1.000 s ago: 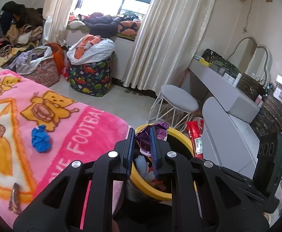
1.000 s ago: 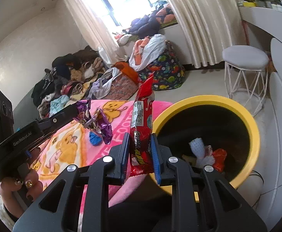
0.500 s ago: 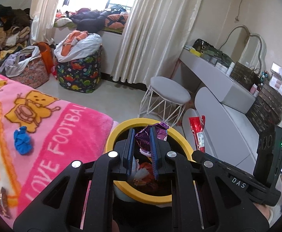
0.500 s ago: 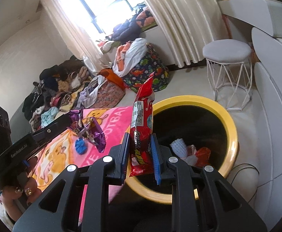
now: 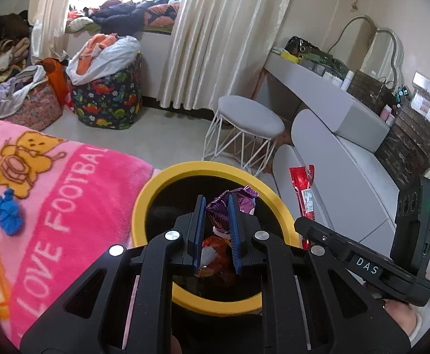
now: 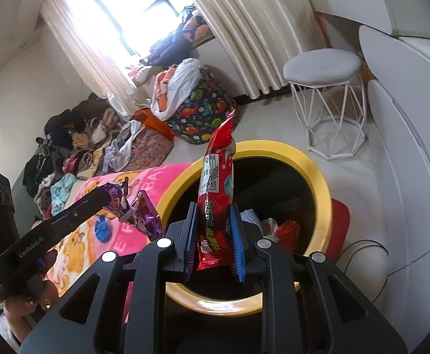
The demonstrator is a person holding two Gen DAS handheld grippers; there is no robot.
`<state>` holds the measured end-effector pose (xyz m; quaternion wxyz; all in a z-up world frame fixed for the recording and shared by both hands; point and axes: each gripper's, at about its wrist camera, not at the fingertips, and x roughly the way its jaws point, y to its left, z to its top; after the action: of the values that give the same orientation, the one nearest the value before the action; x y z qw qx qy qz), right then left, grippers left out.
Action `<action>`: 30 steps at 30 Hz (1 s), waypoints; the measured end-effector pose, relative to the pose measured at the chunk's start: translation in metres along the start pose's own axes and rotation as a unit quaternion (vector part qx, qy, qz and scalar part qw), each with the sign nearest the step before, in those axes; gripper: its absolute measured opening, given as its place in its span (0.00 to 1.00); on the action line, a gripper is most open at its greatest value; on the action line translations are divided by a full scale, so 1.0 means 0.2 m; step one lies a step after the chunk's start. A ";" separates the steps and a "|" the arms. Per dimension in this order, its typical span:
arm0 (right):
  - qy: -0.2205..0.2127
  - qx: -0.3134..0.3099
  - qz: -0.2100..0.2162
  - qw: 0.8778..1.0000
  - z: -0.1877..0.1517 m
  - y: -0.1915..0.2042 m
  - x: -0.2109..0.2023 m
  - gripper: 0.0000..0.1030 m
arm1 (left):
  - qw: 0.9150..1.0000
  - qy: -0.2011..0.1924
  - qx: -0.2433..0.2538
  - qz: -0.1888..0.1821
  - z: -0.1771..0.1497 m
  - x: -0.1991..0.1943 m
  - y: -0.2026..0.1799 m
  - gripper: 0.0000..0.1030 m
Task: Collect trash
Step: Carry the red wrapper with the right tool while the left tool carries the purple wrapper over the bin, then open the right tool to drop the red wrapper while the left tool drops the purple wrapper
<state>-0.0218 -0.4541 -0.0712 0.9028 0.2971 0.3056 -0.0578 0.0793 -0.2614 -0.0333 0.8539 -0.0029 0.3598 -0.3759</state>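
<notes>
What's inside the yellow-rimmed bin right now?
The yellow-rimmed bin holds a few pieces: white crumpled paper and an orange-red wrapper at the bottom. The right gripper and its red wrapper hide the near side; dark walls conceal the rest.

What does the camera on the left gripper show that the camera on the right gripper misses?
Only the left wrist view shows the dressing table with its bottles and drawer boxes.

Only the right wrist view shows the clothes pile along the wall and a red object beside the bin.

Both show the yellow-rimmed bin with trash inside, the purple wrapper in the left gripper, the red snack packet in the right gripper, the pink blanket, the blue scrap and the white stool.
</notes>
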 end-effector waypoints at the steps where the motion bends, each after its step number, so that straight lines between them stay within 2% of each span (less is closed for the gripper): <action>1: 0.001 0.002 -0.003 1.000 0.00 -0.01 0.00 0.20 | 1.000 0.004 0.002 -0.002 0.00 0.02 -0.01 0.10; 25: 0.036 0.010 -0.040 0.999 -0.05 -0.11 0.15 0.20 | 0.996 0.086 0.019 -0.006 -0.08 0.43 -0.01 0.10; 30: 0.042 0.014 -0.041 0.998 -0.05 -0.12 0.18 0.23 | 0.995 0.095 0.018 -0.002 -0.09 0.46 0.02 0.10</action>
<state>-0.0046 -0.4650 -0.1096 0.8819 0.2990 0.3539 -0.0865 0.1134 -0.3141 -0.1040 0.8150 0.0479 0.4326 -0.3827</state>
